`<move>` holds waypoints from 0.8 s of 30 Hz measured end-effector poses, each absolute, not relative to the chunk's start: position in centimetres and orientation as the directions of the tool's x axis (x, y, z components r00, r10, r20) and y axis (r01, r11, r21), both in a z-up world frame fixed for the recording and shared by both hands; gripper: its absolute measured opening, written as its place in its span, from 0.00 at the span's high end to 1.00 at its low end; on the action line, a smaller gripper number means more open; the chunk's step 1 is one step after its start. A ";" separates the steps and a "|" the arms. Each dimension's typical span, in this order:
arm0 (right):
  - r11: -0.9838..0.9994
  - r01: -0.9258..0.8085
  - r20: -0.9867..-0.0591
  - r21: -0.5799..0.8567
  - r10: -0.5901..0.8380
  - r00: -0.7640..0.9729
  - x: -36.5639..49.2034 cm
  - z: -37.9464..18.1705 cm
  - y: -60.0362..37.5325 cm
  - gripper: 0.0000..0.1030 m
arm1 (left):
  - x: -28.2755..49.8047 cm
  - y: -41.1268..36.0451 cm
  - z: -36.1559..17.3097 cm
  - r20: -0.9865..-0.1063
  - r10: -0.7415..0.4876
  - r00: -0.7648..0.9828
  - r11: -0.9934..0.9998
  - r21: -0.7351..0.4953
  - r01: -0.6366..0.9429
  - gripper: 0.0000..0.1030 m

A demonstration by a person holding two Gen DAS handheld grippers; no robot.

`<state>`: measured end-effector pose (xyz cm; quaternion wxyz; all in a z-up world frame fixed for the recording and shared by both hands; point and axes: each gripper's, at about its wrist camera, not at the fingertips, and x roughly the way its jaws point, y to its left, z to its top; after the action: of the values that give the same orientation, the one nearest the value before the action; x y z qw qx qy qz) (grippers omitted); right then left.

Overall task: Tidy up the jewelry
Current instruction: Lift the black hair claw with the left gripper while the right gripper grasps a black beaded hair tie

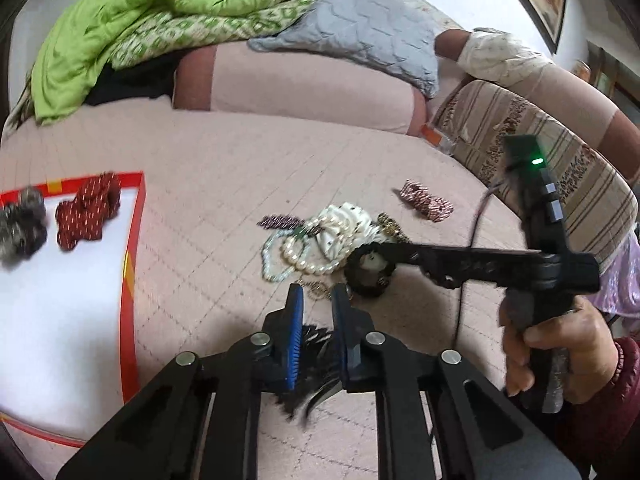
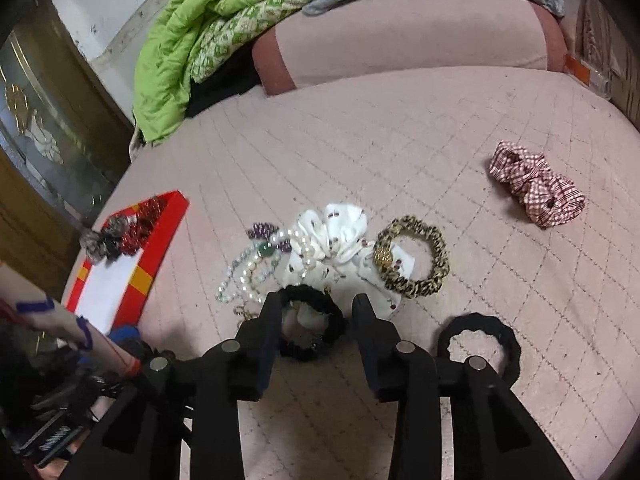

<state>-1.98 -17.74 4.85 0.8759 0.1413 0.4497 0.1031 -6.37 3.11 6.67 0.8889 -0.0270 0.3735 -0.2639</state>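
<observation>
A pile of jewelry lies mid-bed: pearl bracelets, a white scrunchie, a leopard scrunchie, a purple bead bracelet. My left gripper is shut on a black claw hair clip just short of the pile. My right gripper is open, its fingers either side of a black scrunchie; it shows in the left wrist view. A red-edged white tray at the left holds a red scrunchie and a grey one.
A second black scrunchie lies right of my right gripper. A checked red scrunchie lies far right. A green blanket and grey pillow are at the back. A striped cushion is at the right.
</observation>
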 end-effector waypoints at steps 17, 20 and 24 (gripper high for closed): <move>0.931 -0.098 -0.636 0.353 0.315 0.704 -3.5 7.6 -18.5 0.93 | -9.9 3.2 5.3 -0.737 -0.347 0.580 0.866 -0.015 0.500 0.33; 0.913 -0.124 -0.561 0.389 0.341 0.754 -4.4 8.9 -19.1 0.93 | -10.2 3.5 5.6 -0.746 -0.331 0.579 0.855 0.023 0.518 0.33; 0.890 -0.129 -0.533 0.438 0.373 0.760 -4.5 9.2 -19.5 0.93 | -9.1 4.3 5.7 -0.759 -0.301 0.578 0.864 0.040 0.502 0.33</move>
<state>-4.51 -19.49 9.25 0.9184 0.1911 0.3184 0.1367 -9.12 4.29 5.67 0.8792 0.1263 0.3987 -0.2283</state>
